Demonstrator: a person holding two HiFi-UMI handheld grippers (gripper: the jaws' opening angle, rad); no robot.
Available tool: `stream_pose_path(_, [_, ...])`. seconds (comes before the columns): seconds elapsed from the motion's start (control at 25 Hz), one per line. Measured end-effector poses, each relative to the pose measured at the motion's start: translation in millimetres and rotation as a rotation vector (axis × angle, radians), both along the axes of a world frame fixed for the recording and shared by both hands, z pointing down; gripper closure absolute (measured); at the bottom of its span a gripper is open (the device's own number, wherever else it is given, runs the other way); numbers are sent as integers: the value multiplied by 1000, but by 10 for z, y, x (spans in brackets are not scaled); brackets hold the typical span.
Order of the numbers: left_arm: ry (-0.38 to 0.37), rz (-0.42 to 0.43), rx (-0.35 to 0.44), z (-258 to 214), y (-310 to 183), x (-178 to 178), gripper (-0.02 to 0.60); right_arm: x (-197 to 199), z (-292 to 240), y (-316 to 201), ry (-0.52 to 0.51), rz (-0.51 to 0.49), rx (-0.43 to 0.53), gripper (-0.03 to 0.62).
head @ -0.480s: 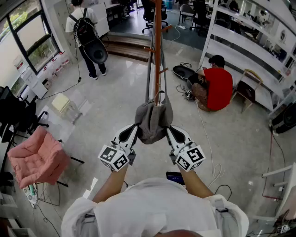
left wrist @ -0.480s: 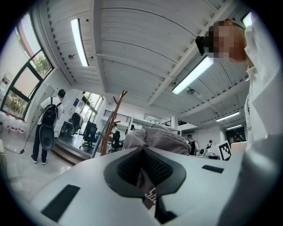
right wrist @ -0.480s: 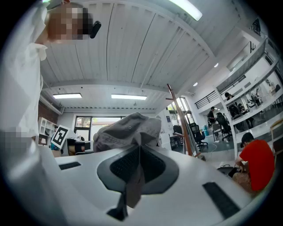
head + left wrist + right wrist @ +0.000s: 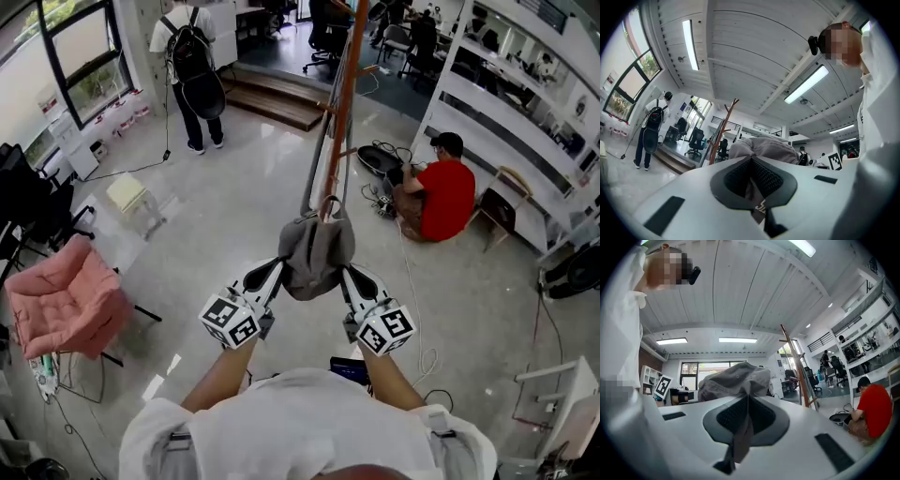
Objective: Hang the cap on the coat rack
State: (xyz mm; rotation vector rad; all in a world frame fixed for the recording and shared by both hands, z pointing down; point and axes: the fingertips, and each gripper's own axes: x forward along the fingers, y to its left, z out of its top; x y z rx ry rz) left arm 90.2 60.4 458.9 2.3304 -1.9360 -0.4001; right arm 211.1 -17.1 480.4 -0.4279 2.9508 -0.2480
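A grey cap (image 4: pixel 316 251) hangs stretched between my two grippers, just in front of the wooden coat rack (image 4: pixel 340 103). My left gripper (image 4: pixel 275 270) is shut on the cap's left edge, and my right gripper (image 4: pixel 347 274) is shut on its right edge. The cap's back strap loop touches the rack's pole near a short peg (image 4: pixel 330 201). In the left gripper view grey cloth (image 4: pixel 761 149) bulges over the closed jaws, with the rack (image 4: pixel 723 129) behind. The right gripper view shows the cap (image 4: pixel 733 378) pinched too, and the rack (image 4: pixel 797 367) at right.
A person in a red shirt (image 4: pixel 444 197) crouches on the floor right of the rack, beside cables and a black case (image 4: pixel 374 159). Another person with a backpack (image 4: pixel 194 70) stands far left. A pink cushioned chair (image 4: pixel 64 298) sits at left. White shelving (image 4: pixel 511 122) lines the right.
Both grippers and the cap have lifted slightly and edged toward the rack. The head view has swung, so the pole now leans right and the room has shifted.
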Motion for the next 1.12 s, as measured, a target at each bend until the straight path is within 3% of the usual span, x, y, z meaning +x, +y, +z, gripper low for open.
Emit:
stream_pose_path(0.36, [-4,37,7,-127,351,-401,566,-368,-79,363,-7,44,-7,566])
stream_pose_path(0.76, [29,68,13,-31,503,-547,566,-457,-38,589,31,83,2,568])
stream_pose_path(1.12, [-26,82,41,-214,258,-540,566,-454,-163,327,9,104,23,566])
